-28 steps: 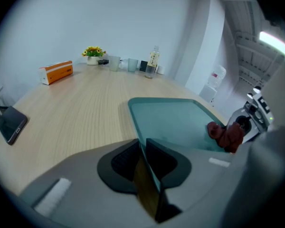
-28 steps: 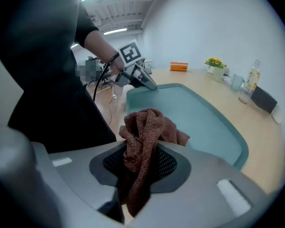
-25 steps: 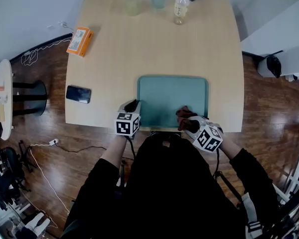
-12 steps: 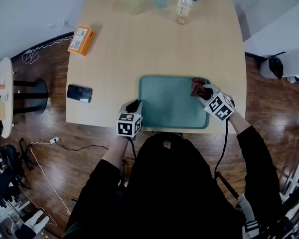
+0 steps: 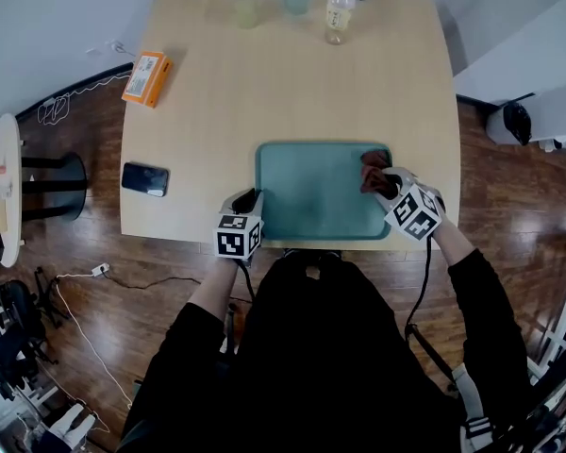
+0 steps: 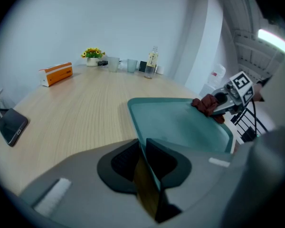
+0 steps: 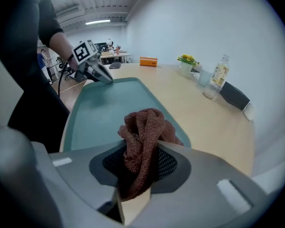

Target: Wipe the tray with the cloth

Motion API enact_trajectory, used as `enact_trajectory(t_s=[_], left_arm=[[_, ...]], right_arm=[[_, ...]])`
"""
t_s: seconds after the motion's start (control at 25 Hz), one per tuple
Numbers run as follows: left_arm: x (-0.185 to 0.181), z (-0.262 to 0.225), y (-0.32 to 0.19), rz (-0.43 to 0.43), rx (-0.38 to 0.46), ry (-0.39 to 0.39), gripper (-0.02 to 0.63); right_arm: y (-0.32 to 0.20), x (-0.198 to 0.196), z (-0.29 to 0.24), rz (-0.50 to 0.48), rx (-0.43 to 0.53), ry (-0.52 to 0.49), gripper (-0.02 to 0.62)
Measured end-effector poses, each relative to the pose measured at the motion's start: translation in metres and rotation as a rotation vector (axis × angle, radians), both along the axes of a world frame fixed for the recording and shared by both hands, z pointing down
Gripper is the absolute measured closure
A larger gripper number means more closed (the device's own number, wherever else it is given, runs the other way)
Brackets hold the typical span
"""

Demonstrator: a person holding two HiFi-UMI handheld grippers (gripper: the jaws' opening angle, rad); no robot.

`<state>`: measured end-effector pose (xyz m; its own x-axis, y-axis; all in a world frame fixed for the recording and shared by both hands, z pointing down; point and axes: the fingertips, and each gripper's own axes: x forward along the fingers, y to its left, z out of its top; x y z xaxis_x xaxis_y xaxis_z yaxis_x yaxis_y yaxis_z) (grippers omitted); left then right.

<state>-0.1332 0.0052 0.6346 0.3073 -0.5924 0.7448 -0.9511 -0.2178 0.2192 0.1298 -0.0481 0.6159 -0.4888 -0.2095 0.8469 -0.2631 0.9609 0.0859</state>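
Head view: we clamp left gripper [image 5: 248,199] on tray [image 5: 311,196] rim to steady it, while right gripper [image 5: 382,182], clamped on cloth [image 5: 371,166], sits at tray's upper-right corner for wiping.

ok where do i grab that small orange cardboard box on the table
Across the two long sides of the small orange cardboard box, coming down from above. It lies flat and alone on the light wooden table near its left edge, and its short width looks narrow enough for the jaws.
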Motion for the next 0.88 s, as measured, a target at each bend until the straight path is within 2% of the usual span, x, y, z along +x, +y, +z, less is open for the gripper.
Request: enact_trajectory(t_s=[0.16,0.32,0.44,0.68,0.88], left_arm=[[-0.002,0.001,0.000,0.003,-0.001,0.001,0.575],[-0.003,0.004,0.000,0.002,-0.006,0.007,0.575],[-0.005,0.005,-0.001,0.002,-0.005,0.005,0.575],[0.000,0.003,0.001,0.006,-0.009,0.008,0.575],[0.001,0.002,-0.001,0.007,-0.008,0.009,0.575]], right_arm=[[0.072,0.005,0.003,0.006,-0.035,-0.024,0.488],[0.119,0.002,0.007,0.083,-0.075,-0.077,0.488],[0.120,0.000,0.009,0.163,-0.089,-0.112,0.488],[0.106,0.009,0.009,0.242,-0.101,-0.132,0.488],[0.069,0.024,0.007,0.424,-0.098,-0.181,0.488]])
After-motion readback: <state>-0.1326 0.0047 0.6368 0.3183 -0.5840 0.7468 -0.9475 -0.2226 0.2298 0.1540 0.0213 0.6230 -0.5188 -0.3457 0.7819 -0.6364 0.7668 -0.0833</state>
